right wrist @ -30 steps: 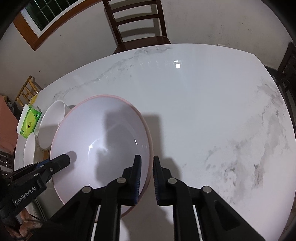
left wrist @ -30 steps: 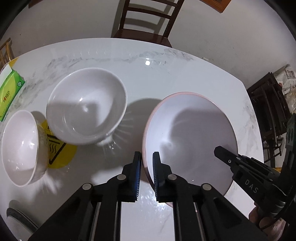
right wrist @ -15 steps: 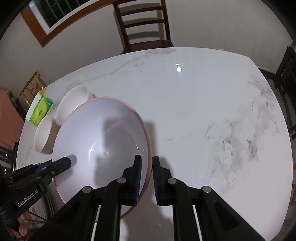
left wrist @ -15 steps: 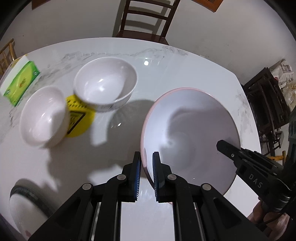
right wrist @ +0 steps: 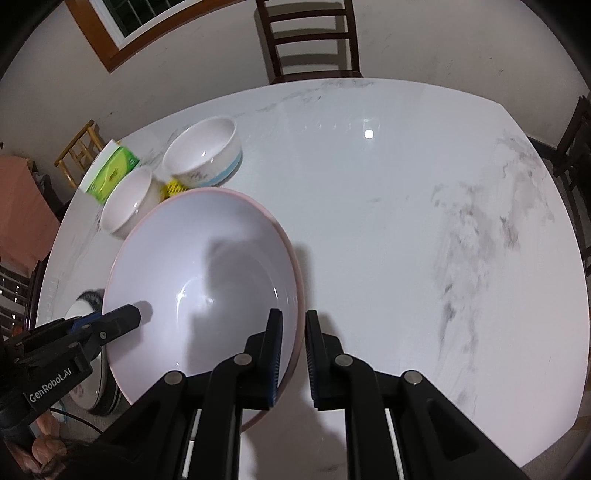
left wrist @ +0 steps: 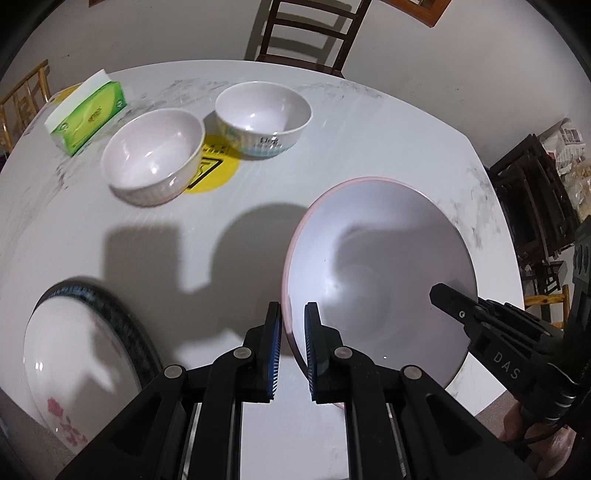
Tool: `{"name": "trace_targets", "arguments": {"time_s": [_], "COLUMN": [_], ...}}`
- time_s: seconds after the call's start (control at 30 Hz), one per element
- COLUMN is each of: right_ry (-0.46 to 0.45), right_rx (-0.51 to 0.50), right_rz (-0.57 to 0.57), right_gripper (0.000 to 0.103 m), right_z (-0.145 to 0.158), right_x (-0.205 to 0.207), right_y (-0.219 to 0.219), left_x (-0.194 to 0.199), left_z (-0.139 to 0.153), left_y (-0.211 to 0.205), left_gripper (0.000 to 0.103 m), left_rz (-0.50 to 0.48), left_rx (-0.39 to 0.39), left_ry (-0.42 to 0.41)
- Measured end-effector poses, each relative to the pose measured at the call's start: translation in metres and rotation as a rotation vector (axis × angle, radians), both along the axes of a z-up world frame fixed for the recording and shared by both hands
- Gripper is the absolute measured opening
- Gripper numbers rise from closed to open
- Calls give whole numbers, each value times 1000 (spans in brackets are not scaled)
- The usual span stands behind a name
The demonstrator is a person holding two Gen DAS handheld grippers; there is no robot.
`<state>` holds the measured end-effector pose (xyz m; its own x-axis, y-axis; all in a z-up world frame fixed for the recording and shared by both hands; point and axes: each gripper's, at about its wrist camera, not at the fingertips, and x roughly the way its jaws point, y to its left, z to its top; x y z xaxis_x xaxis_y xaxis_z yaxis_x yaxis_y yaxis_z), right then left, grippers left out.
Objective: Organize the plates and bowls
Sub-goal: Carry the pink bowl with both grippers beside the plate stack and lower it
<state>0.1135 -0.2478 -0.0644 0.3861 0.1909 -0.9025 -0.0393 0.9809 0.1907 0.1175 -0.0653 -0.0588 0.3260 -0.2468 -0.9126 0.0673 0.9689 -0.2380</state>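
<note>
A large pink-rimmed bowl [left wrist: 380, 280] hangs above the white marble table, held by both grippers. My left gripper [left wrist: 293, 332] is shut on its near-left rim. My right gripper [right wrist: 293, 336] is shut on its opposite rim; the bowl [right wrist: 207, 280] fills the left of the right wrist view. Two small white bowls [left wrist: 153, 158] [left wrist: 263, 112] stand at the far left of the table. A dark-rimmed plate with a pink flower print [left wrist: 79, 354] lies at the near left, below the big bowl's left side.
A green tissue box [left wrist: 86, 112] sits at the far left edge. A yellow round sticker [left wrist: 216, 173] lies between the small bowls. A wooden chair [left wrist: 306, 33] stands behind the table. Dark furniture [left wrist: 532, 206] stands at the right. The table's right half [right wrist: 424, 221] is bare marble.
Both grippers have lifted the big bowl up and back toward the near edge. The small bowls have receded and the dark-rimmed plate has come into view at the lower left.
</note>
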Motion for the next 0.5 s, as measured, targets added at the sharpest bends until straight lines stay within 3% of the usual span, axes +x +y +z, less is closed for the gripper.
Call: {"name": "trace_targets", "arguments": {"time_s": [0.5], "right_ry": [46], "right_rx": [17], "right_rz": [22], "right_gripper": [13], "right_z": [-15], "right_x": [-41], "right_y": [17], "left_x": [-43], "left_z": [-17], "left_y": [22], "left_gripper": [10], "left_rz": [22], "left_rx": [-11], "left_ry": [31]}}
